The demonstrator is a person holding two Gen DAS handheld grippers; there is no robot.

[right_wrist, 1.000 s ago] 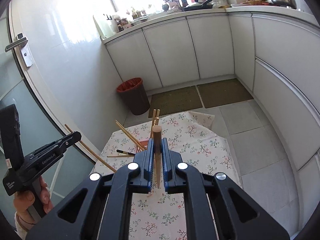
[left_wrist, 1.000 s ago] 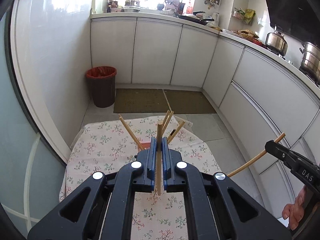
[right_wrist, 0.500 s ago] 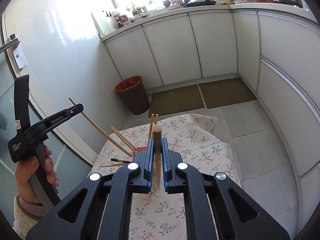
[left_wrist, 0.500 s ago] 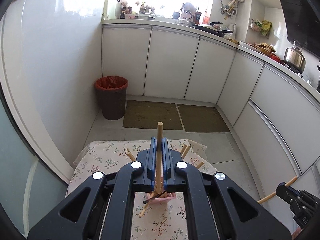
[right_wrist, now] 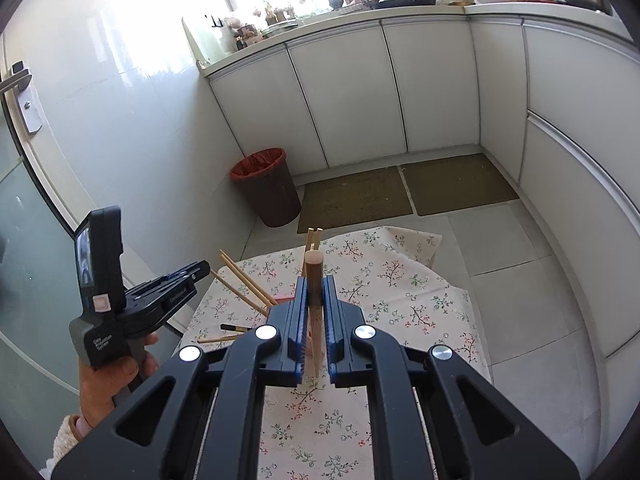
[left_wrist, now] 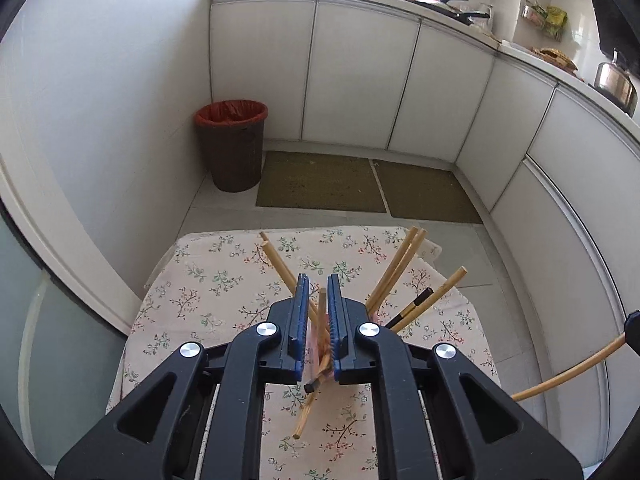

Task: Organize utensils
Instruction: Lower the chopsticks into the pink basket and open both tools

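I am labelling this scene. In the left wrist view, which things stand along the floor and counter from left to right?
Trash bin → left floor mat → right floor mat → frying pan → steel kettle.

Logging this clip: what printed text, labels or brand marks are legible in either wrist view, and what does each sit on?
Nothing can be quoted with confidence.
White print on the handle base of the left gripper, right wrist view: too small and skewed to read.
Faint lettering along that gripper's arm, behind the fingers: blurred, unreadable.
Pale sticker on its upright camera block: no legible text.
Items on the countertop: too small to show any label.
Left wrist view: no text.
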